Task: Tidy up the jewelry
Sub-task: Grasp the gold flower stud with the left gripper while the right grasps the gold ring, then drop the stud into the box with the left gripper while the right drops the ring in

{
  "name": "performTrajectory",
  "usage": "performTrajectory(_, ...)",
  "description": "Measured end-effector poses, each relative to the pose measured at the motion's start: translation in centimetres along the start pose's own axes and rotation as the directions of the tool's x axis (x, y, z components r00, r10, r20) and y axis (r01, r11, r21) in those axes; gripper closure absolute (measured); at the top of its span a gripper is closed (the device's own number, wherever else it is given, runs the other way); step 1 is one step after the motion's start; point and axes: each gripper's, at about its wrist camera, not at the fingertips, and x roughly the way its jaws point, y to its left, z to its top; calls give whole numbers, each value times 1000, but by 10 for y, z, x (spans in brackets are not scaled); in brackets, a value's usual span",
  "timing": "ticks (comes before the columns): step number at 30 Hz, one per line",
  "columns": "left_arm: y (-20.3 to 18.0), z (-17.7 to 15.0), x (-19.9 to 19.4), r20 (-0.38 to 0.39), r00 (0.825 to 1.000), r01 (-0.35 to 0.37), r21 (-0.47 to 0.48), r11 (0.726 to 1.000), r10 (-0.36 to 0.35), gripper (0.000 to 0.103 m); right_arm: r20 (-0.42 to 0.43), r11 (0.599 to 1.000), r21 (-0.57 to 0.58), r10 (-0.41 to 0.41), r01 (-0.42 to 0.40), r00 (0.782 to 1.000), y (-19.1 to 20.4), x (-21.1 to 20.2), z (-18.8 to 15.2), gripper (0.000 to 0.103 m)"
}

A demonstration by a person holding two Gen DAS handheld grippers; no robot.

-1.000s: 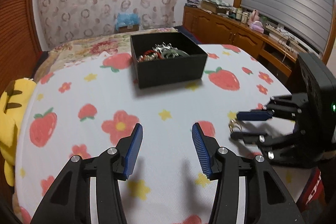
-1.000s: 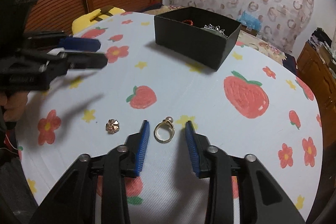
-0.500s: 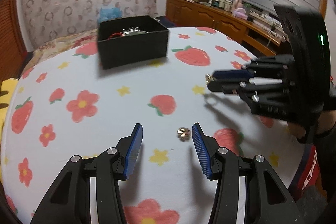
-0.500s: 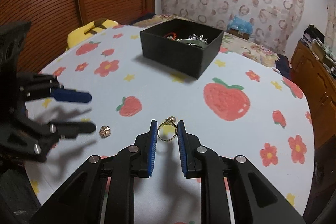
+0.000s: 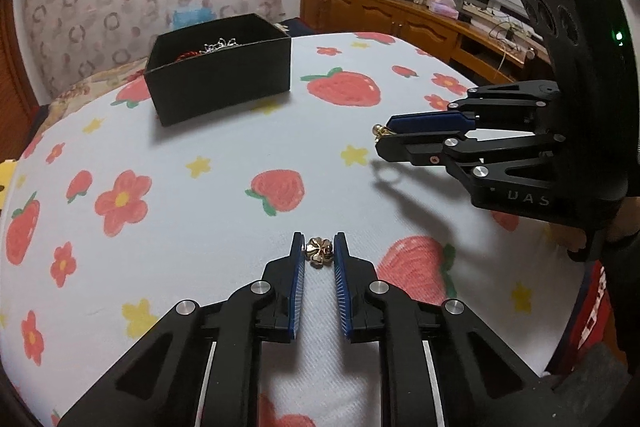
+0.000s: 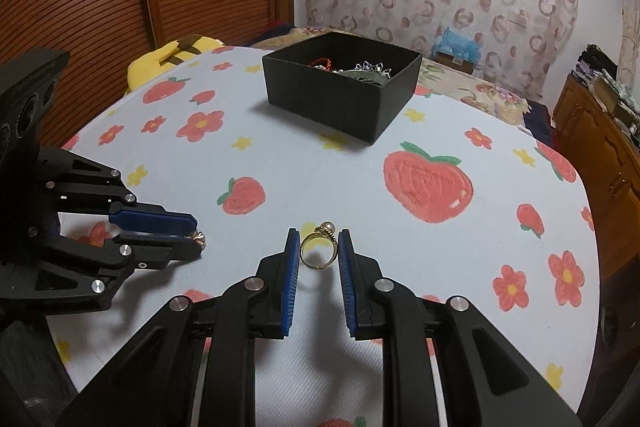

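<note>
Left gripper: your left gripper (image 5: 319, 254) has its blue pads pressed against both sides of the gold flower charm (image 5: 319, 253), pinching it at the fingertips low over the tablecloth (image 5: 224, 195). From your right wrist view it shows at the left edge (image 6: 195, 238), with the charm (image 6: 199, 237) peeking out at the tip; you cannot tell whether the charm touches the cloth.

Flower charm: small, gold, petal-shaped, held between your left pads, beside a printed strawberry.

Black box: the open black box (image 5: 224, 83) sits at the far side of the table, well apart from both grippers; from your right wrist view (image 6: 340, 107) it holds a red cord and silvery pieces.

Ring: the gold ring with a pearl (image 6: 318, 251) stands upright between your right pads, pearl at the top, its shadow falling on the cloth below it.

Right gripper: your right gripper (image 6: 319, 255) is closed on the ring's band from both sides, raised above the cloth. From your left wrist view it reaches in from the right (image 5: 380, 139), with the ring (image 5: 378, 131) just showing at the tip.
</note>
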Motion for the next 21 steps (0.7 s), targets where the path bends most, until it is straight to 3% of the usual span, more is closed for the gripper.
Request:
performTrajectory(8,15,17,-12,52,998,-21,-28,999,23,90,22,1000,-2,4,-4,1000,-3,-3,14,82)
performTrajectory(21,59,87,-14,137,986,-84,-69,994,93,90,115,1000,-7,12,-11,993,-22,18,95,82)
